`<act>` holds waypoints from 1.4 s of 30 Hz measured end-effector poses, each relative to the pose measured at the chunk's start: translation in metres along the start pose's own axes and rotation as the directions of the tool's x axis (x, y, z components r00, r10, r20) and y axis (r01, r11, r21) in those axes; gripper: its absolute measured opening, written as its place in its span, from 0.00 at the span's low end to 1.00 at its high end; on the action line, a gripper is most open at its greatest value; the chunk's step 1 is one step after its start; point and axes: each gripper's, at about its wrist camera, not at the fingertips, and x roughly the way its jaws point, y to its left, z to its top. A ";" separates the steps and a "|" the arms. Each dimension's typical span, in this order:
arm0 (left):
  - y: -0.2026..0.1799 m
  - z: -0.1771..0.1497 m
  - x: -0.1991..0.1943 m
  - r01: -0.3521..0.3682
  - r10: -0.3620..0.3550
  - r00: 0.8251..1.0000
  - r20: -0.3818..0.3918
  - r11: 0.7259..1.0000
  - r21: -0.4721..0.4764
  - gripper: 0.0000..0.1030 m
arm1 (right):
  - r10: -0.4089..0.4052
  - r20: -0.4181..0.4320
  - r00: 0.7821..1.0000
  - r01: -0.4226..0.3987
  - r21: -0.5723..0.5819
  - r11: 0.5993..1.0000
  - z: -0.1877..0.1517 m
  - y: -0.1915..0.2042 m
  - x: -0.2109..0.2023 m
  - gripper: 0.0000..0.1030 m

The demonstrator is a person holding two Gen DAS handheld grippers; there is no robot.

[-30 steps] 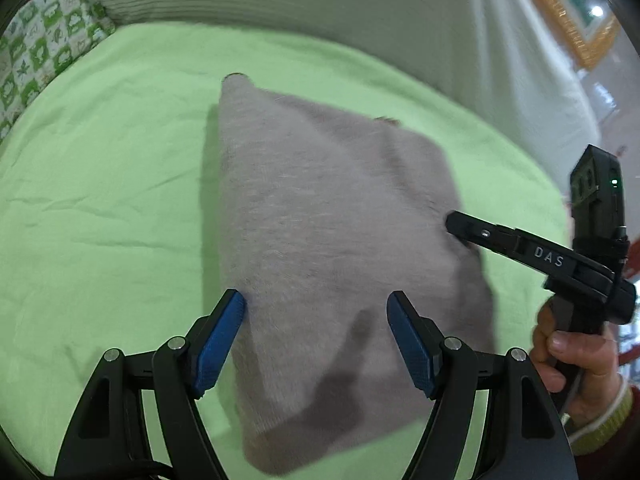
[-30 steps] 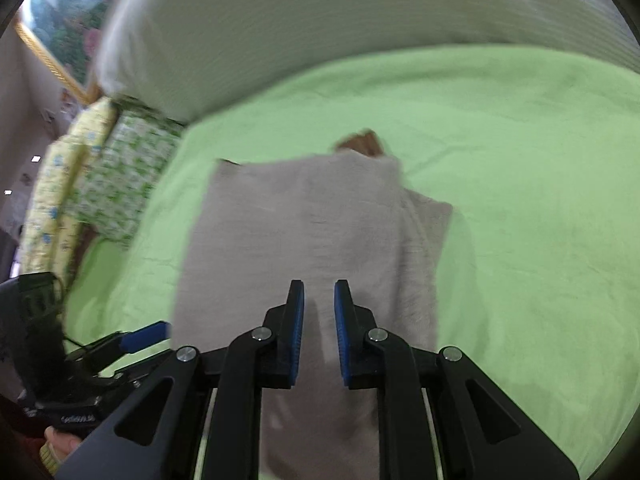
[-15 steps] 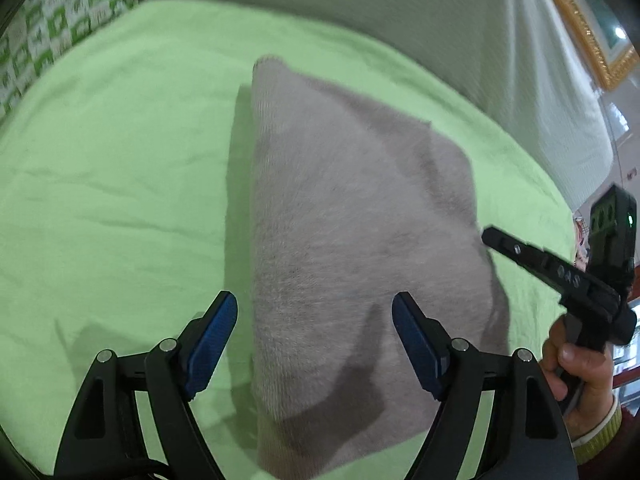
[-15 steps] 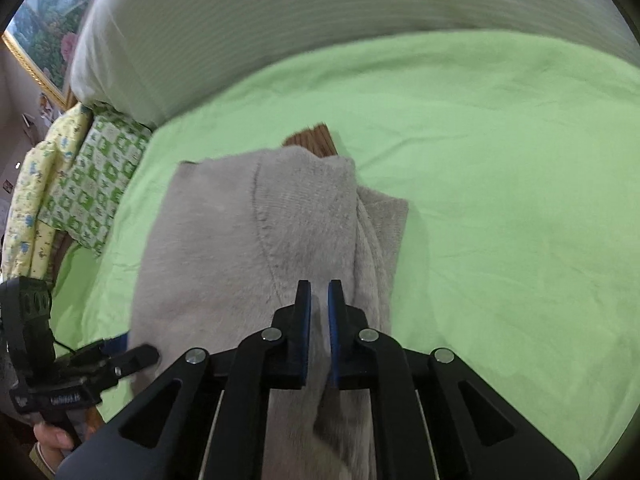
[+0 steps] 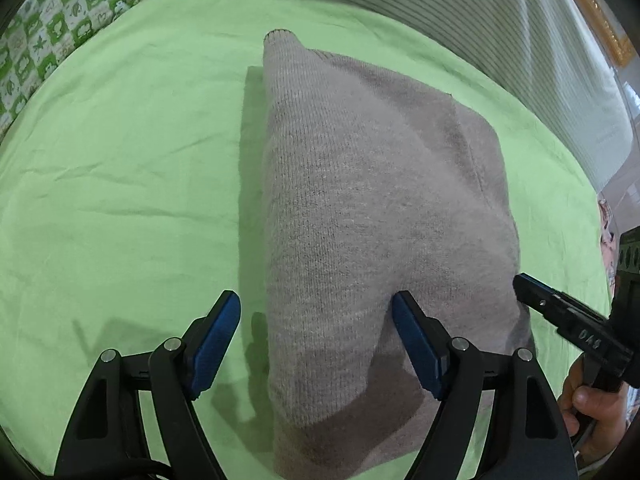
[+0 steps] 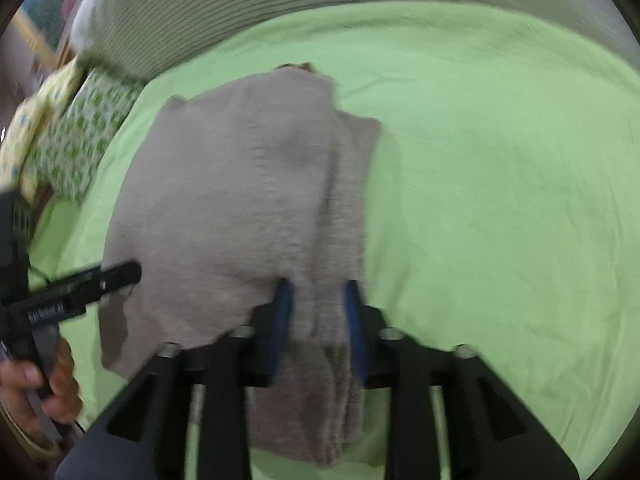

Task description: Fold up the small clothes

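Right hand-held gripper (image 6: 316, 312) has just spread, releasing the folded grey sweater (image 5: 372, 208); left hand-held gripper (image 5: 316, 340) stays spread, fold apparently finished

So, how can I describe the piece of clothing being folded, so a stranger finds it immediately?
Look at the light green bed sheet. In its middle lies a folded grey knitted garment, soft and fuzzy. Everything around it is green or patterned; it alone is plain grey.
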 end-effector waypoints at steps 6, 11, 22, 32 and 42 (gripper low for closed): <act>0.002 -0.009 -0.016 0.001 -0.002 1.000 0.014 1.000 0.009 0.76 | 0.056 0.063 0.996 -0.057 0.019 0.998 -0.006 0.002 -0.030 0.36; 0.005 -0.028 -0.032 0.006 -0.006 1.000 0.027 1.000 0.005 0.76 | 0.084 0.088 0.993 -0.085 0.011 0.996 -0.018 0.015 -0.050 0.36; 0.003 -0.074 -0.067 -0.072 0.069 0.989 0.128 0.997 0.017 0.76 | 0.079 0.118 0.990 -0.078 -0.013 0.997 -0.060 0.032 -0.073 0.36; -0.012 -0.116 -0.100 -0.151 0.127 0.963 0.238 0.985 0.083 0.76 | 0.056 0.169 0.984 -0.045 -0.069 0.997 -0.098 0.044 -0.092 0.55; -0.017 -0.140 -0.110 -0.132 0.098 0.965 0.244 0.983 0.125 0.76 | 0.046 0.185 0.982 -0.036 -0.056 0.998 -0.123 0.046 -0.105 0.60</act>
